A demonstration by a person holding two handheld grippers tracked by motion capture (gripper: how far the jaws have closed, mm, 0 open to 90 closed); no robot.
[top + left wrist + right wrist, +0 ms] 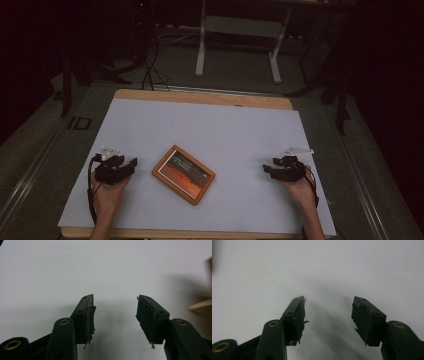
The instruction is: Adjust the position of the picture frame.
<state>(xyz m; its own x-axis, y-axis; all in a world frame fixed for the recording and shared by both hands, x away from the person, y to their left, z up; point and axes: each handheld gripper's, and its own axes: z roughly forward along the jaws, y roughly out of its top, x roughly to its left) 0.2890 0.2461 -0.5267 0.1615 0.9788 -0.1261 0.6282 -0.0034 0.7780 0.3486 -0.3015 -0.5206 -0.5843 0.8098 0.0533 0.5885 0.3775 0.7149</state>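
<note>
A wooden-framed picture point(183, 174) with a dark orange image lies flat near the front middle of the white table surface point(210, 130), turned at an angle. My left gripper point(131, 163) rests on the table just left of the frame, open, with nothing between its jaws. In the left gripper view that gripper point(115, 312) points over bare white surface, and a corner of the wooden frame point(202, 305) shows at the right edge. My right gripper point(266, 170) rests at the front right, well apart from the frame, open and empty. In the right gripper view it point(328, 312) faces bare white surface.
The white sheet covers a wooden table whose far edge point(200, 96) is bare wood. Beyond it, on a dark floor, stand a white table frame point(240, 40) and loose cables point(150, 65). A person's hands point(107, 195) hold both grippers from the front edge.
</note>
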